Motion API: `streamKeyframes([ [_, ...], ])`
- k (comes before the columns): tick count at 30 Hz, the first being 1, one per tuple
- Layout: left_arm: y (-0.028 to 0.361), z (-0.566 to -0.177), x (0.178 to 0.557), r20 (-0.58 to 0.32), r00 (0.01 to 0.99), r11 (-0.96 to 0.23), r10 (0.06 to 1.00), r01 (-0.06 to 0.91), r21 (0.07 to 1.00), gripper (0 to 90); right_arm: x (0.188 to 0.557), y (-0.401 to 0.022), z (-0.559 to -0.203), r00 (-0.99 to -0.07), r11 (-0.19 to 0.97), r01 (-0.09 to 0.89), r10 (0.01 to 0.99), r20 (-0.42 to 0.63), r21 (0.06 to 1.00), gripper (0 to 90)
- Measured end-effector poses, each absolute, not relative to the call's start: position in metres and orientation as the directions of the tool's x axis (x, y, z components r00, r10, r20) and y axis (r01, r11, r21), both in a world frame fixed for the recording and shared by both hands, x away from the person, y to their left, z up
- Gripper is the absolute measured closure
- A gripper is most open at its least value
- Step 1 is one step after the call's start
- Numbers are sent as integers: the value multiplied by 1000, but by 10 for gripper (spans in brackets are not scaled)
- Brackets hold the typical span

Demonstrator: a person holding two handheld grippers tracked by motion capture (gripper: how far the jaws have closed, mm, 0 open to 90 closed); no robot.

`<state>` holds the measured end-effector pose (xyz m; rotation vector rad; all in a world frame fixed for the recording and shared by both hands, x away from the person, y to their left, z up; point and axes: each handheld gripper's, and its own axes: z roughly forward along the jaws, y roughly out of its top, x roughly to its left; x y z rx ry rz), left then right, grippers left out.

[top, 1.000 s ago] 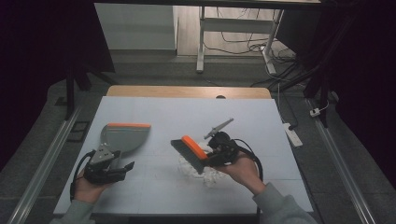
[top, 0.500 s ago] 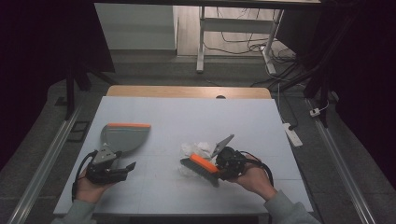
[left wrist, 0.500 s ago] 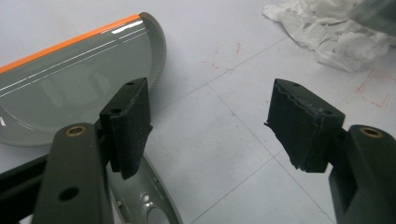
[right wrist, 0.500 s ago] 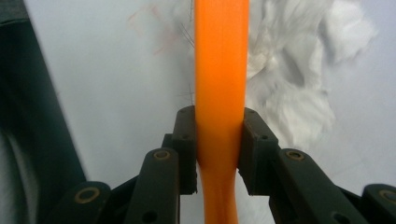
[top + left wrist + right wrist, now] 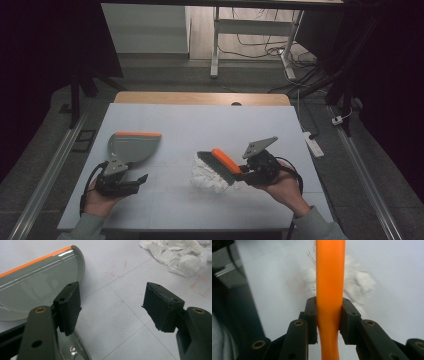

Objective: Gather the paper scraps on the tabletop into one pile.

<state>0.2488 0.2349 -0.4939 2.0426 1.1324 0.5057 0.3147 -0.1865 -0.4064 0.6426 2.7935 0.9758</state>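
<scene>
1. Farthest to the left, the person's left hand [image 5: 100, 200] rests near the front left corner of the white table [image 5: 200, 120] and holds the left gripper [image 5: 141, 178] low over the surface.
2. That gripper's jaws stand wide apart with nothing between them; in the left gripper view bare tabletop shows in the gap between its pads [image 5: 68, 307].
3. Just beyond it lies the grey dustpan [image 5: 131, 148], flat on the table, its orange lip [image 5: 138, 134] on the far edge. The dustpan's handle runs back under the left gripper, but the jaws do not clamp it.
4. Toward the middle lies a heap of crumpled white paper [image 5: 206, 176], well apart from the dustpan.
5. Over that heap sits the brush [image 5: 220, 165], with dark bristles and an orange handle, tilted, its bristle end on the paper.
6. To the right, the right gripper [image 5: 241, 175] is clamped tight on the orange handle [image 5: 329, 290]; the right gripper view shows both pads pressed against its sides.
7. The person's right hand [image 5: 282, 187] holds that gripper near the front right of the table, the cable trailing by the wrist.
</scene>
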Motion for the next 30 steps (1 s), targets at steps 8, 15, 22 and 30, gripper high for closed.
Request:
streamKeyframes([
  [8, 235, -493, 248, -8, 540, -345, 841, 549, 762, 313, 323, -200, -413, -850, 632, 421, 525, 40, 651, 707],
  [15, 233, -492, 246, -5, 545, -348, 839, 544, 764, 313, 320, -224, -419, -790, 562, 467, 613, 36, 683, 707],
  [22, 232, -493, 246, -8, 544, -348, 839, 547, 762, 313, 316, -252, -431, -745, 489, 484, 666, 48, 725, 707],
  [30, 230, -494, 243, -5, 546, -349, 838, 543, 764, 313, 311, -286, -443, -697, 438, 487, 716, 34, 756, 707],
])
